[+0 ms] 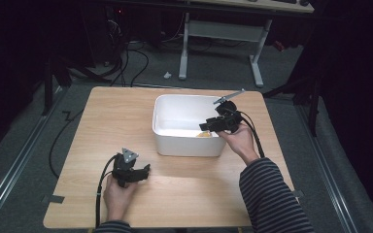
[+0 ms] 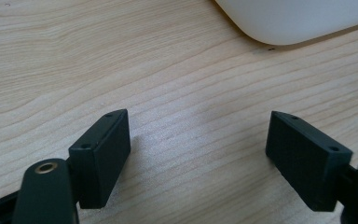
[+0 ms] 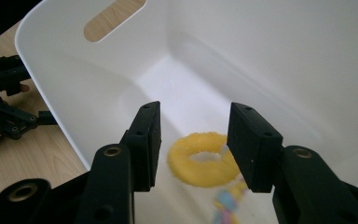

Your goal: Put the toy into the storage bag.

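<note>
A: Setting? Dark room, grey floor, cables and a pale desk frame beyond the far edge. Light wooden worktop point(image 1: 126, 121).

B: White bin point(image 1: 175, 141) stood right of centre, toward the far edge of the worktop. A yellow ring point(image 3: 204, 160) lay inside it by the near wall, with a blurred multicoloured piece just beside it.

A: Right hand-held gripper point(image 1: 205, 127)?

B: Held over the bin's right rim, pointing in and down. Jaws apart, nothing clamped; the ring sat below and beyond the gap, apart from both pads.

A: Left hand-held gripper point(image 1: 146, 169)?

B: Resting low over the worktop near the near-left corner, just short of the bin's near wall. Jaws wide apart, bare wood between them.
</note>
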